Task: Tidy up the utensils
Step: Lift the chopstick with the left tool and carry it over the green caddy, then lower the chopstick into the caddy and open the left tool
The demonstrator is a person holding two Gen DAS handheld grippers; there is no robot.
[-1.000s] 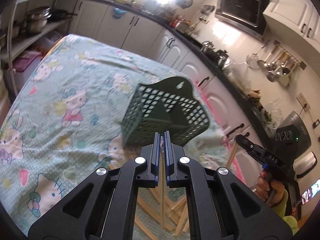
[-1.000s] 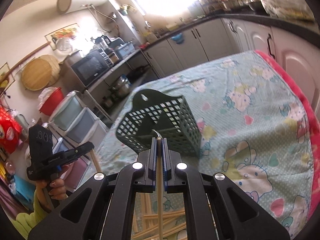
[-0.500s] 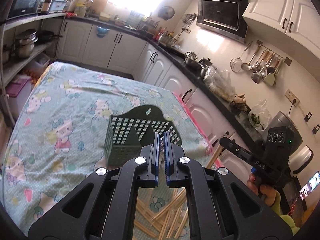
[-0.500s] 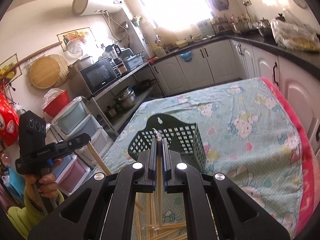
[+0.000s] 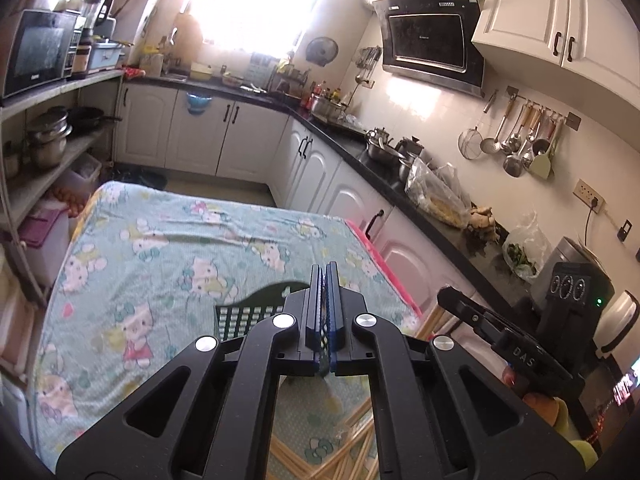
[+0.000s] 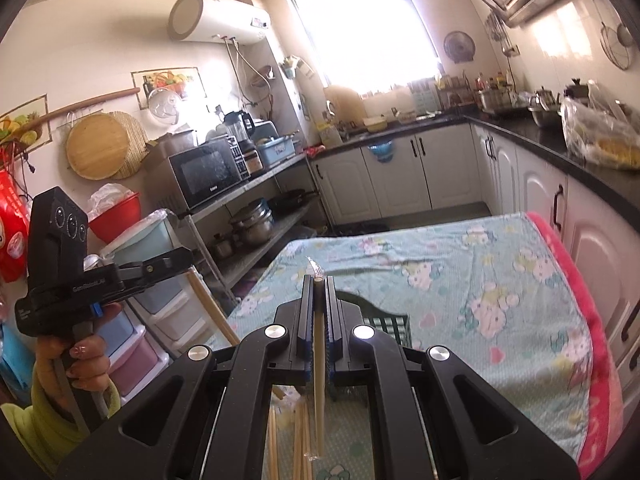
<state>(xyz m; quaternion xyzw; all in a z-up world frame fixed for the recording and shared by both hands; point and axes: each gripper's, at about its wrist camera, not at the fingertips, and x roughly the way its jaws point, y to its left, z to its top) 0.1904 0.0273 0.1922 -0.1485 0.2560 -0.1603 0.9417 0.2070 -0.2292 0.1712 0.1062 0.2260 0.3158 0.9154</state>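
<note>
The right tongs (image 6: pixel 318 280) are gripping a pale wooden chopstick (image 6: pixel 318 364), and the left tongs (image 5: pixel 325 268) are clenched on a thin plastic-wrapped chopstick (image 6: pixel 210 312). More loose chopsticks (image 5: pixel 344 452) are lying below on the cartoon-print bench (image 5: pixel 160 248), just before the dark green lattice plastic basket (image 5: pixel 244 316)

the table (image 5: pixel 168 240) sits mid-kitchen, counters (image 5: pixel 400 184) running along its far and right sides, shelves (image 5: pixel 48 152) at nine o'clock. on the cloth, the basket (image 5: pixel 244 316) stands near the front edge at six o'clock, loose chopsticks (image 5: pixel 340 452) lying just before it. the right gripper (image 6: pixel 318 280) hangs above the basket, a chopstick (image 6: pixel 318 360) between its fingers.
</note>
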